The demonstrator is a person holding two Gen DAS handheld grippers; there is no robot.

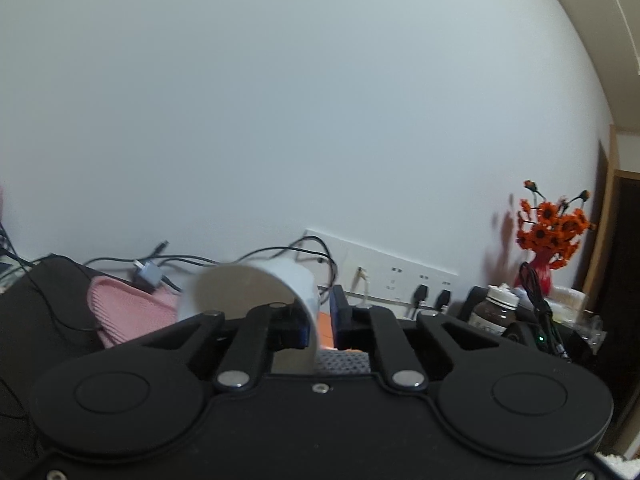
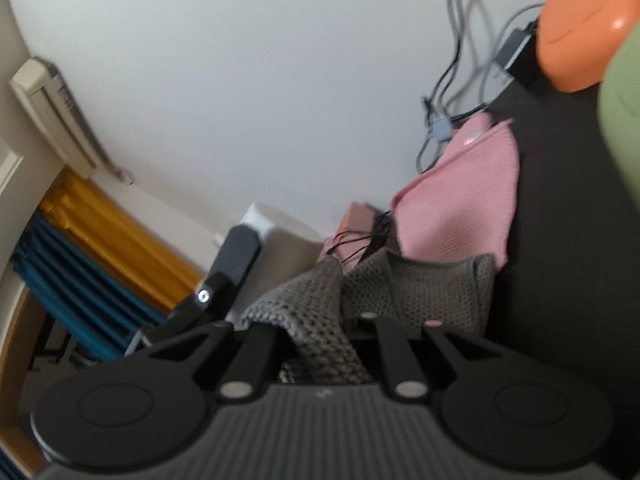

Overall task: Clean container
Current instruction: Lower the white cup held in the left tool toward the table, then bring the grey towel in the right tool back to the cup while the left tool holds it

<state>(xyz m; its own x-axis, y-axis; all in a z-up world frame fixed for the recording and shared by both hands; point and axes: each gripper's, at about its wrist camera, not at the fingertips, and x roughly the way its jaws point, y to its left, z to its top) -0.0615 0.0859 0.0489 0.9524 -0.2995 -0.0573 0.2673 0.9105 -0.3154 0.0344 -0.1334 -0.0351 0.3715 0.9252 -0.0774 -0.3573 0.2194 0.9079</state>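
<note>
In the left wrist view, the left hand-held gripper (image 1: 320, 326) is clamped on the wall of a white container (image 1: 296, 280): one finger sits inside the rim, the other outside, and the thin white wall is pinched between them. The container is tipped so its open mouth faces left and back toward the camera, its pale inside showing. Just behind it on the left, a pink cloth (image 1: 124, 312) lies on the dark worktop (image 1: 40, 320). To the right stands a dark jar (image 1: 496, 308) with a white lid, and beyond it a red vase of orange flowers (image 1: 552, 232). Along the white wall (image 1: 280, 100) run a white socket strip (image 1: 384, 276) and black cables (image 1: 188, 258).

In the right wrist view, the right hand-held gripper (image 2: 320, 340) is closed tight on a grey knitted cloth (image 2: 400, 288), which bunches up between the fingers and spreads beyond them. The view is rolled, so the worktop rises on the right side. Past the grey cloth lies the same pink cloth, flat on the dark surface. Further on, near the top right, sits an orange rounded object (image 2: 580, 36), and a blurred pale green shape (image 2: 624, 112) fills the right edge. On the left, yellow and blue curtains (image 2: 100, 248) hang below an air conditioner (image 2: 56, 116).
</note>
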